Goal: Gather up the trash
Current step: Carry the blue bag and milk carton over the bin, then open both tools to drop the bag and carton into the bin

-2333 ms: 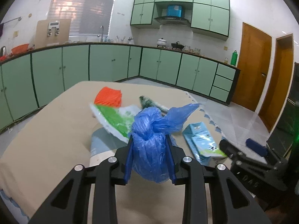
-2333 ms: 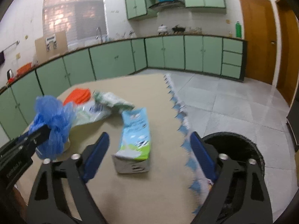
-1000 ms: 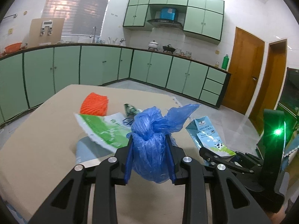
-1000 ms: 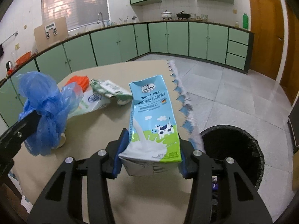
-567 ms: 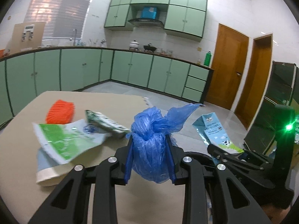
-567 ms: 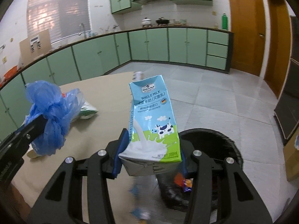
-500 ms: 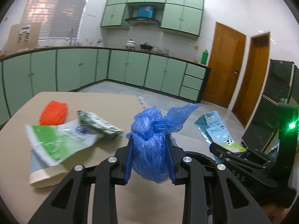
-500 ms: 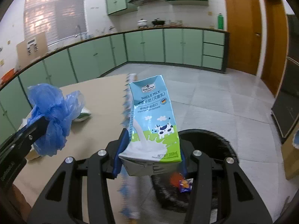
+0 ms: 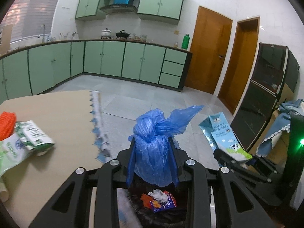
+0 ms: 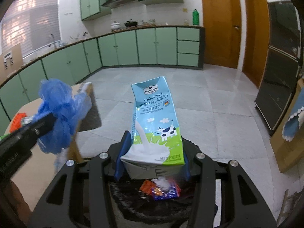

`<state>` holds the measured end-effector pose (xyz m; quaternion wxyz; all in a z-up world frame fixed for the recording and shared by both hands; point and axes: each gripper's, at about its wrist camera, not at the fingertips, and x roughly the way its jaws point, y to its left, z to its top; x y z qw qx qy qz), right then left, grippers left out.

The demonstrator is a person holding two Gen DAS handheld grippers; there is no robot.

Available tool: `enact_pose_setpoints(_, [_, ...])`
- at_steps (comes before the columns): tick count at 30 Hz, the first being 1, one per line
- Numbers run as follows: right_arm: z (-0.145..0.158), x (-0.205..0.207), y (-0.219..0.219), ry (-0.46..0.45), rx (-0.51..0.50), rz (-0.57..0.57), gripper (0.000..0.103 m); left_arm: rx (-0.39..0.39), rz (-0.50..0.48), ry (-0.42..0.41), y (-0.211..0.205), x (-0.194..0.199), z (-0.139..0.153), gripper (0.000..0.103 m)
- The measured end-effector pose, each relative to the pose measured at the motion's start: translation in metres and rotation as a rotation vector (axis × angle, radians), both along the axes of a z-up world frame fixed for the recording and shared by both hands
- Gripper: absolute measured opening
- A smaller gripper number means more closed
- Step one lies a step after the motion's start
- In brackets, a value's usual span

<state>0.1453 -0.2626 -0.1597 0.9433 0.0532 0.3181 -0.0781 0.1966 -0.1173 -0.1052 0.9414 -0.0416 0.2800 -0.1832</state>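
My left gripper is shut on a knotted blue plastic bag, and the same blue bag shows at the left of the right wrist view. My right gripper is shut on a light-blue whole milk carton; the carton also appears at the right of the left wrist view. Both grippers hang over a black-lined trash bin that holds wrappers and crumpled paper.
A beige-covered table lies to the left, with a green-white package and an orange item on it. Green cabinets line the far walls. A dark cabinet and blue cloth stand at the right.
Both grippers swung right, off the table and over the trash bin, each still holding its item. The table litter slid to the left edge of view.
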Motion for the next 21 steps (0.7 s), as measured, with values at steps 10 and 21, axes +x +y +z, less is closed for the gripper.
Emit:
enact_pose_setpoints(10, [-0.047,0.026,-0.043,0.063,0.008,-0.042,0.047,0.042,-0.043,0.068,-0.054,0.038,-0.028,0.032])
enact_pose_setpoints(21, [-0.082,0.036,-0.079,0.110,0.016,-0.127,0.064,0.059,-0.112,0.101,-0.093,0.063,-0.046,0.065])
